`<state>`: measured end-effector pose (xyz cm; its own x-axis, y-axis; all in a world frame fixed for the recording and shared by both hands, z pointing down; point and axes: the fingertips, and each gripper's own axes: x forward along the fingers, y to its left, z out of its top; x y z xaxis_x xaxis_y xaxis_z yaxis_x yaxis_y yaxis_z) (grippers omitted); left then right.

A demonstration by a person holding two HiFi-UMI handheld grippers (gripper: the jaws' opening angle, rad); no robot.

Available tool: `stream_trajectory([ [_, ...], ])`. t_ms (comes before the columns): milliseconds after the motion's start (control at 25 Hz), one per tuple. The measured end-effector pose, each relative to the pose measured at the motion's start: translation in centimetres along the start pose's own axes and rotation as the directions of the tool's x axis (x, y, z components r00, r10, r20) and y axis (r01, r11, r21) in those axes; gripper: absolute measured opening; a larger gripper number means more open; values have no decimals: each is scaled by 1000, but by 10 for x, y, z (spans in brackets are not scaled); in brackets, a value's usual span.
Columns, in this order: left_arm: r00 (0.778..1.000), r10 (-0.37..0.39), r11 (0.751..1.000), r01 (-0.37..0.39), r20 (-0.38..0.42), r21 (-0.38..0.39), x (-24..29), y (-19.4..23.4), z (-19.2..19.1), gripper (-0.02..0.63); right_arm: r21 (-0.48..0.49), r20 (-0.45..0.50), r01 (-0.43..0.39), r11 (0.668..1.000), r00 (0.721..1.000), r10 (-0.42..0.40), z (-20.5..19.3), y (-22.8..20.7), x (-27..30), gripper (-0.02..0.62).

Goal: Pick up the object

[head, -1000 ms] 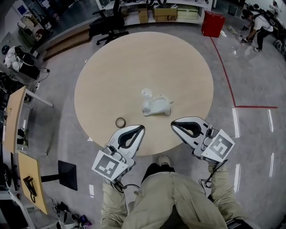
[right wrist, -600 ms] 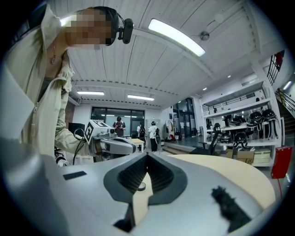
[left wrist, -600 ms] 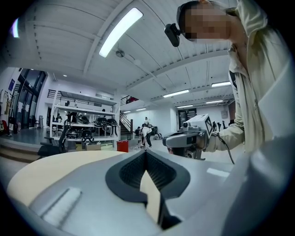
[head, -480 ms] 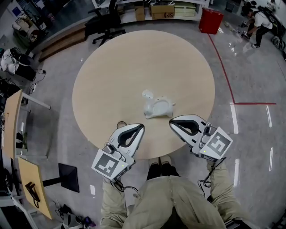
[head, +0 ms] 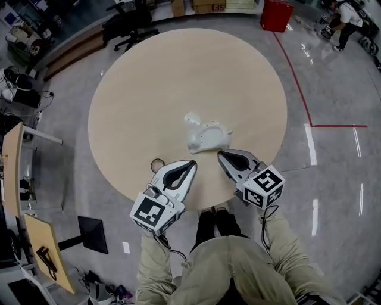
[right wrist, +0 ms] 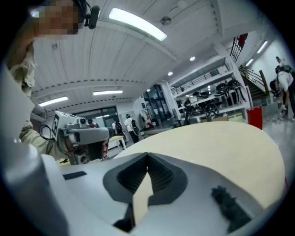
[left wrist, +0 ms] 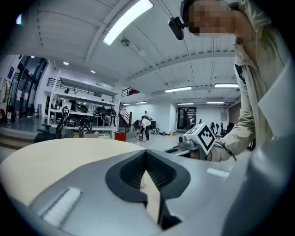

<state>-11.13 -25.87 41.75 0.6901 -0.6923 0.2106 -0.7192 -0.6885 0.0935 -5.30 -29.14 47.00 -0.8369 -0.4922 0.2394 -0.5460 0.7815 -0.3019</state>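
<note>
**Pickup not yet begun: object lies untouched on the tabletop**

The white object (head: 205,136), a moulded plastic piece, lies flat a little to the near side of the middle of the round tabletop (head: 178,71). Nothing grips or touches it. The right gripper (head: 220,154) is the closer of the two, its tip just beside the object's near edge. Its fingers (right wrist: 126,177) are pressed together with nothing between them. The left gripper (head: 191,162) hangs near the object's near-left side, slightly further off. Its fingers (left wrist: 130,171) also meet at the tips and are empty.

By my reading the whole task is left to do: a pair of fingers must spread, go around the object, close on it and lift.

A small ring (head: 158,164) rests on the tabletop just left of the left gripper, apart from the object and not in the path. The rest of the tabletop is bare. A red bin (head: 275,14) and an office chair (head: 128,27) stand on the floor well beyond the far rim.
</note>
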Motion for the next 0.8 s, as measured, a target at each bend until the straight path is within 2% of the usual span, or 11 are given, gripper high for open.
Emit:
stream_trajectory([
  [120, 1000, -11, 1000, 11, -13, -14, 7, -1, -9, 6, 37, -45, 113, 993, 993, -111, -22, -18, 14, 2],
  [240, 1000, -10, 1000, 10, -19, -28, 8, -2, -14, 6, 110, -116, 215, 970, 973, -202, -46, -31, 23, 2],
  [400, 999, -15, 998, 12, -51, -58, 6, -4, -16, 6, 252, -204, 280, 926, 951, -232, -73, -35, 34, 3],
  [480, 999, -17, 999, 16, -32, -41, 6, -2, -15, 6, 306, -238, 314, 898, 939, -248, -83, -36, 40, 57],
  [560, 1000, -18, 1000, 18, -16, -22, 5, 0, -13, 6, 357, -274, 362, 861, 922, -274, -93, -39, 45, 112],
  [640, 1000, -9, 999, 8, -28, -37, 4, 1, -11, 6, 421, -296, 401, 813, 908, -295, -101, -41, 52, 155],
  [800, 999, -4, 998, 1, -52, -58, -1, 2, -8, 6, 560, -299, 472, 681, 882, -366, -111, -49, 61, 184],
])
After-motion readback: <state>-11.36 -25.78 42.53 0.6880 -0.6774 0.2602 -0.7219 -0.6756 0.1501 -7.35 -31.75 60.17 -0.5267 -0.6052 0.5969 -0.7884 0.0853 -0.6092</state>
